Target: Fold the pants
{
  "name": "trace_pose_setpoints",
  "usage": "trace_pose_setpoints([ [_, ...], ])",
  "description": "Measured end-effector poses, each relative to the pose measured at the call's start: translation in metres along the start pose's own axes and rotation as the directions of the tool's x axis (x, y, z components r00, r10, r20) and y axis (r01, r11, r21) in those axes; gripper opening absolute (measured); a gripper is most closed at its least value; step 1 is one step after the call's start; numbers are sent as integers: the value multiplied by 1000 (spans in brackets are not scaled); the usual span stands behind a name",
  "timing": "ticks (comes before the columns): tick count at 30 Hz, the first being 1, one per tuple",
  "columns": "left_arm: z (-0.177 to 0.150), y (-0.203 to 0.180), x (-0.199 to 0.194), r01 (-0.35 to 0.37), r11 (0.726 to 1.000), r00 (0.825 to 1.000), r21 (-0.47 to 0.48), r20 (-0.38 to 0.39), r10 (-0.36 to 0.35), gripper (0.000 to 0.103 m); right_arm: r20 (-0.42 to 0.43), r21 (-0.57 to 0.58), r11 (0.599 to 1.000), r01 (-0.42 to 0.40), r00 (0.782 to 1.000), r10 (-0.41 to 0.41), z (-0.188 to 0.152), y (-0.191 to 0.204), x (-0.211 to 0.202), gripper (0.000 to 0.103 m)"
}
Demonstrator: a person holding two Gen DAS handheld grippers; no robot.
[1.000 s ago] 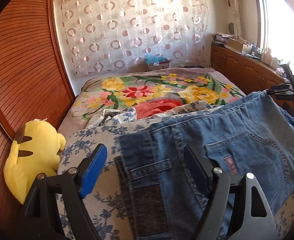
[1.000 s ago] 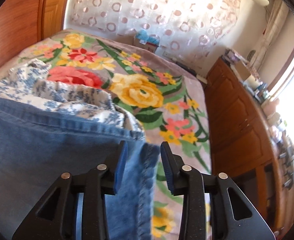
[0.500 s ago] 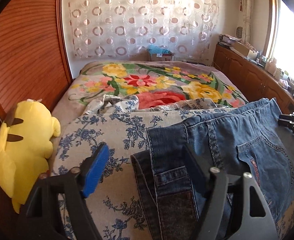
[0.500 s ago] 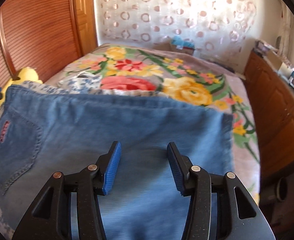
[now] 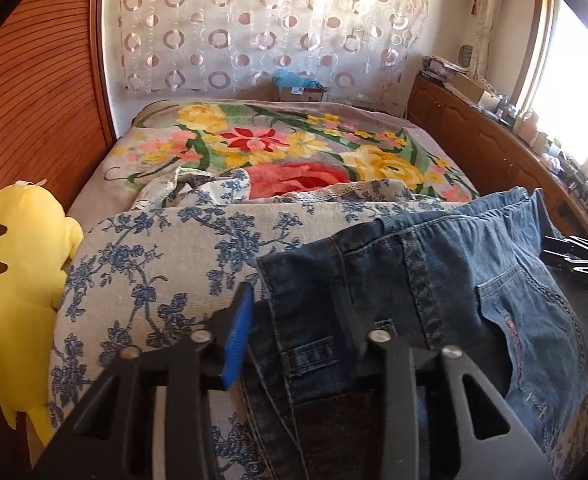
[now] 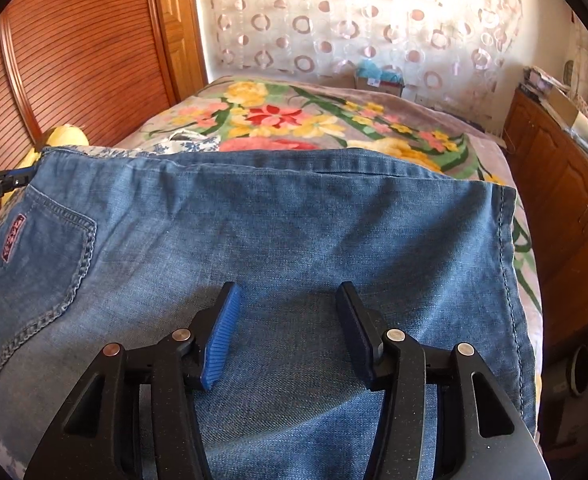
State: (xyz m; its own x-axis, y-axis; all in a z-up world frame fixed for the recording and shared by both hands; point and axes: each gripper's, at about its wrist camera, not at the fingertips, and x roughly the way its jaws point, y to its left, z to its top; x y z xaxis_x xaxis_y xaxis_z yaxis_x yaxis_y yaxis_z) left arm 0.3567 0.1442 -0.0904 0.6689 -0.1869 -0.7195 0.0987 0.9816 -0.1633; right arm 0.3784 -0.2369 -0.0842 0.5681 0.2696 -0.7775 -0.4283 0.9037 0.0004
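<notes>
left gripper [image 5: 294, 332]: closing on jeans [image 6: 294, 240] waistband | right gripper [image 6: 288, 324]: opening

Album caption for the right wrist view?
Open right gripper poised over folded blue jeans on a floral bed.

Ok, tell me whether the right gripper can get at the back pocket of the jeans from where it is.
Probably yes. The right gripper, jaws opening and empty, hovers over flat jeans; the back pocket lies uncovered to its left, nothing between them.
</notes>
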Motion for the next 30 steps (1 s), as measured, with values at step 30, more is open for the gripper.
trace_pose_setpoints([
  [30,-11,-4,-85,-186,983,973,6,144,183,14,50,34,999,34,998,-35,-34,-11,-75,52],
])
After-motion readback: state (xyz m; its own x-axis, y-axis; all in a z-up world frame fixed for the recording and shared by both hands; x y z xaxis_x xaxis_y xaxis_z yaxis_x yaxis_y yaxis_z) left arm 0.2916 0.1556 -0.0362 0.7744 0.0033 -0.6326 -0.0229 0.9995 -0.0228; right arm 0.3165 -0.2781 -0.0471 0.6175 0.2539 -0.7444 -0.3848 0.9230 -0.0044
